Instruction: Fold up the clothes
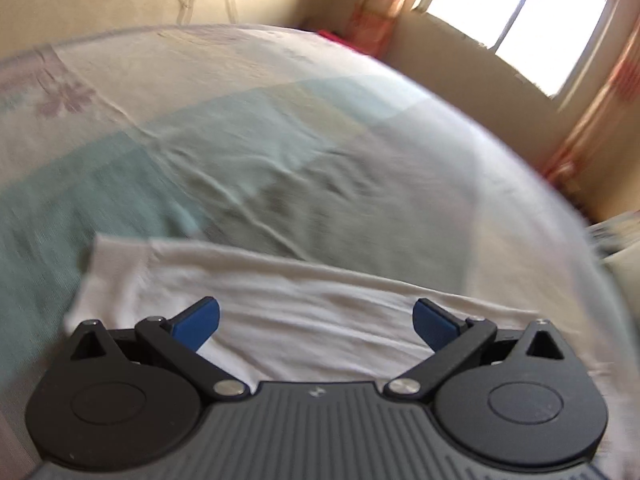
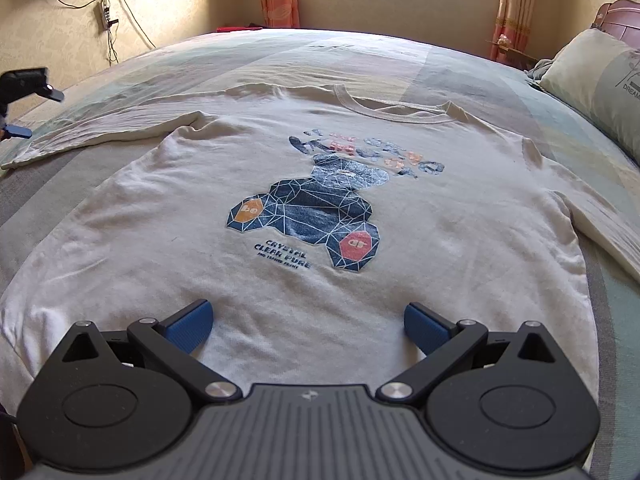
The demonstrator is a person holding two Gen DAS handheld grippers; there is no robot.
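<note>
Shirt (image 2: 304, 200) flat on bed (image 2: 500, 80); both tools wide apart.

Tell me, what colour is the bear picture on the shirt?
The bear on the white shirt is dark blue with two orange patches, clearest in the right wrist view.

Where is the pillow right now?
In the right wrist view the pillow lies at the far right edge of the bed, beyond the white shirt's right sleeve and beside the wooden headboard.

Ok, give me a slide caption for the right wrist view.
Open right gripper poised over the hem of a white printed sweatshirt spread flat on the bed.
</note>
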